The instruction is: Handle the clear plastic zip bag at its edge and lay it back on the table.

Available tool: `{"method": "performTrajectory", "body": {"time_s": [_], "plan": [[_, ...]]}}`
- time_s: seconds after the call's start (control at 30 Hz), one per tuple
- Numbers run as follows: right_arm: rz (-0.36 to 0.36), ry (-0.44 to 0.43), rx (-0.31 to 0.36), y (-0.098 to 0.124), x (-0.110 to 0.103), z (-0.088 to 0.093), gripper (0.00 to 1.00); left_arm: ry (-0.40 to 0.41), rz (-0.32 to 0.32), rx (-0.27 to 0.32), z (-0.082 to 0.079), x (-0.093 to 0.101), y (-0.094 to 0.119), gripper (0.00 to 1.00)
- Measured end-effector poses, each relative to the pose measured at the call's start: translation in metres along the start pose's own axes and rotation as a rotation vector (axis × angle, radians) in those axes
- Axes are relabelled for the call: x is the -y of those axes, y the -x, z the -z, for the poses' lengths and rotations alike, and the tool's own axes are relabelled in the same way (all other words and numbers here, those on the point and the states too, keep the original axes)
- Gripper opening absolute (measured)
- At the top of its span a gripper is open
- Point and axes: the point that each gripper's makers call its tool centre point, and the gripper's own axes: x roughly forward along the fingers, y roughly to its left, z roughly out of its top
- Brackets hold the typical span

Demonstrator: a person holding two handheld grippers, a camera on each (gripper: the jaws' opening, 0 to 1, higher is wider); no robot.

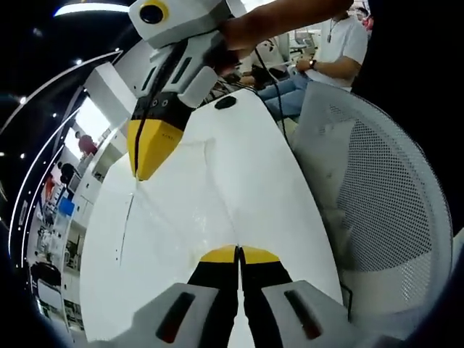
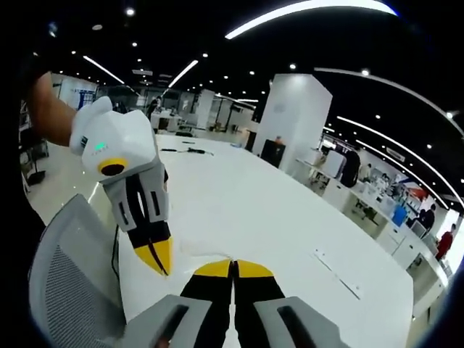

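**A:** Where's the clear plastic zip bag [image 1: 170, 217] right now? I can barely spot it.

**B:** Lying on the white table [image 1: 254, 159], stretched between the two grippers. In the left gripper view, the left gripper [image 1: 238, 252] at 6 o'clock has its jaws pressed together, apparently pinching the near edge. The right gripper [image 1: 138, 174] comes in around 11 o'clock with its yellow tips closed on the far edge near the zip strip.

**A:** How's it gonna handle?

**B:** My guess is featherlight, floppy and slick. It'll sag or slip from a shallow pinch, so grab right at the stiffer seam. Watch the mesh chair [image 1: 391, 210] at 3 o'clock.
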Motion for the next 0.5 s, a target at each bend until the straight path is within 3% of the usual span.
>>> {"method": "performTrajectory", "body": {"time_s": [0.5], "plan": [[-0.051, -0.062, -0.07, -0.004, -0.028, 0.034, 0.0, 0.044, 0.036, -0.016, 0.008, 0.021, -0.008, 0.0]]}}
